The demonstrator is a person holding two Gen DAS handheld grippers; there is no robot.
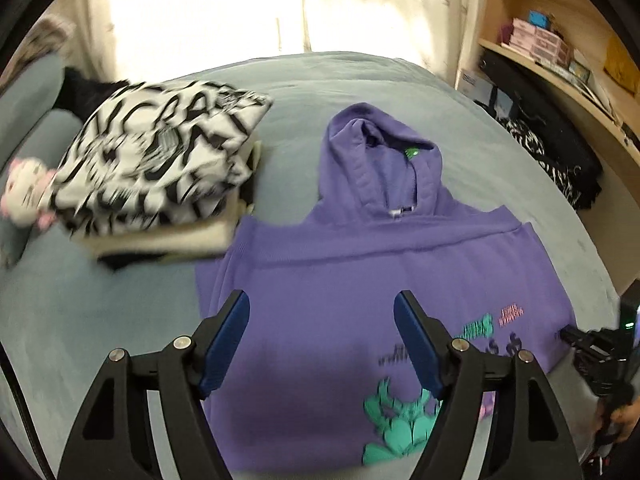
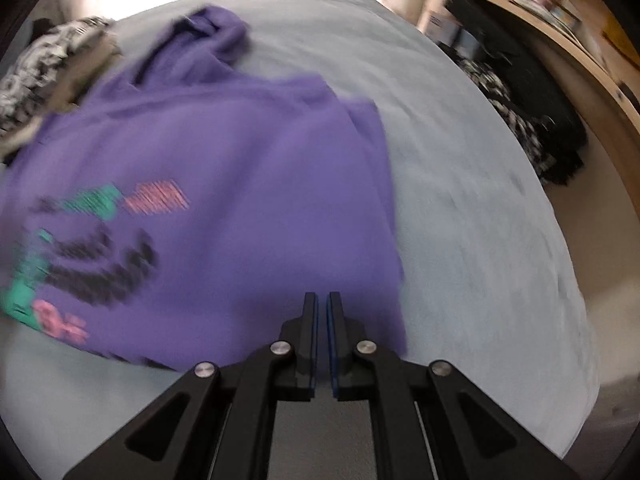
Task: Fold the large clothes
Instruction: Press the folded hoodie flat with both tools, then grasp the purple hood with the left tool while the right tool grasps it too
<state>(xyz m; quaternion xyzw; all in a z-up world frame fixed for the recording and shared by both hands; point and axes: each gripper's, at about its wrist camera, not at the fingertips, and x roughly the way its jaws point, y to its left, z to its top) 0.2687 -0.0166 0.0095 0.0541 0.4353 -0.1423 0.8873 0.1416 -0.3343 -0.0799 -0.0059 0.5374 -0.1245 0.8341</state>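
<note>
Blue-grey bed [image 1: 120, 320] fills both views, bright curtains at the far end, wooden shelving [image 1: 560, 52] on the right. Purple hoodie [image 1: 360, 280] lies flat on the bed, hood far, hem near, so its long axis runs near-to-far. Sleeves look already tucked in; the body reads as a rough rectangle. Stack of folded clothes [image 1: 160, 160], zebra-print piece on top, sits far left, just beside the hoodie's left shoulder.

My left gripper [image 1: 322, 336] is spread wide, holding nothing, hovering over the near half of the hoodie body, left of the printed graphics. My right gripper [image 2: 322, 336] is pinched almost closed with only a thin slit between the pads. It sits at the hoodie's near right hem corner [image 2: 384, 320]; I see no cloth between the pads, but that view is blurred, so I can't rule out a thin edge caught there.

Key relation: the hoodie extends away from both grippers, hood end furthest. My read is the next fold goes hem-to-hood along that axis. Right is already at its corner. Left is over mid-body and looks to need to come back near and left to reach the opposite hem corner.

Risk: uneven grip gives a skewed fold.
</note>
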